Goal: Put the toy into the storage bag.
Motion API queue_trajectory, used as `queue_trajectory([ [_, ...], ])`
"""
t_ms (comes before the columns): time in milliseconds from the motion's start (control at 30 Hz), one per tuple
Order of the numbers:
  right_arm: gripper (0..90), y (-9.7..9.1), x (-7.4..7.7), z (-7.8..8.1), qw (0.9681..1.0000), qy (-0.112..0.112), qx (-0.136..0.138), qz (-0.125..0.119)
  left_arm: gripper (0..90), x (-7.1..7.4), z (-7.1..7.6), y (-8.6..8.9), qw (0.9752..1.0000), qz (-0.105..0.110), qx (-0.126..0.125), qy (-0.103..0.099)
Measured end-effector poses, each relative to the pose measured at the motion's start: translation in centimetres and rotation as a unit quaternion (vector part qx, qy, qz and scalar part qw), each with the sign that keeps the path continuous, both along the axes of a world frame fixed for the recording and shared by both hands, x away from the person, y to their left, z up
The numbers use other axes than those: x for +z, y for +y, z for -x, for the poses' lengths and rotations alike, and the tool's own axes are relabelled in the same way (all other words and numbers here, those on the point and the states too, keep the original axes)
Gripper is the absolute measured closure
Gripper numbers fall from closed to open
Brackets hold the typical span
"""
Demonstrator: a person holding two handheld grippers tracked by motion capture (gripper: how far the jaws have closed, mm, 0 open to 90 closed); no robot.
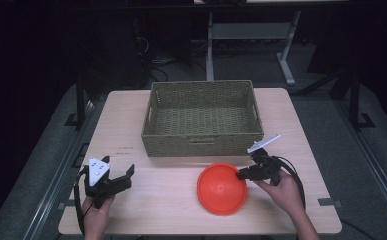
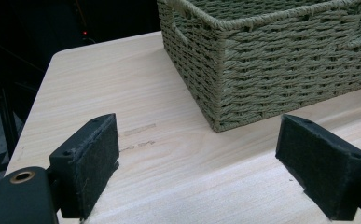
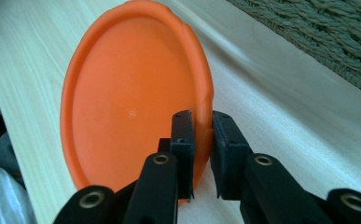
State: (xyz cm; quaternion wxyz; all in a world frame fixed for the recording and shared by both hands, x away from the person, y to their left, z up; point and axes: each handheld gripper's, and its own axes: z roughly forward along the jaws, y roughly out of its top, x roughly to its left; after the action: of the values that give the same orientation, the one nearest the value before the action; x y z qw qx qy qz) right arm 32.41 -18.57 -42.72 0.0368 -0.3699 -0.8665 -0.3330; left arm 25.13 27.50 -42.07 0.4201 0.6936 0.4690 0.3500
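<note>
Two tools were over the worktop [image 1: 131, 130]. Woven basket [image 1: 202, 117] sat at the far middle. Orange plate [image 1: 221, 188] lay near the front edge, just in front of the basket. Right tool [image 3: 201, 140] was clamped on the plate's rim. Left tool [image 2: 197, 163] sat wide open, nothing between its pads, well apart from the plate.

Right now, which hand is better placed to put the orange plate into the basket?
Right. The right gripper is shut on the orange plate at its rim, just in front of the basket. The left gripper stands open over bare table.
</note>
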Motion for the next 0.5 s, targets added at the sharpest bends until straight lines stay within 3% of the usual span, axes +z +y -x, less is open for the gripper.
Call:
queue_trajectory([
  [200, 81.5, 0.1, 1.1, 0.5, 0.9999, -0.008, 0.002, -0.012, 12.8, 0.0, 0.0, 0.1, 1.0000, 0.001, 0.002, 0.001],
  [500, 81.8, 0.8, 4.7, 1.4, 0.9990, -0.042, 0.007, 0.013, 12.8, 0.0, 0.1, 0.1, 1.0000, 0.000, 0.001, -0.001],
])
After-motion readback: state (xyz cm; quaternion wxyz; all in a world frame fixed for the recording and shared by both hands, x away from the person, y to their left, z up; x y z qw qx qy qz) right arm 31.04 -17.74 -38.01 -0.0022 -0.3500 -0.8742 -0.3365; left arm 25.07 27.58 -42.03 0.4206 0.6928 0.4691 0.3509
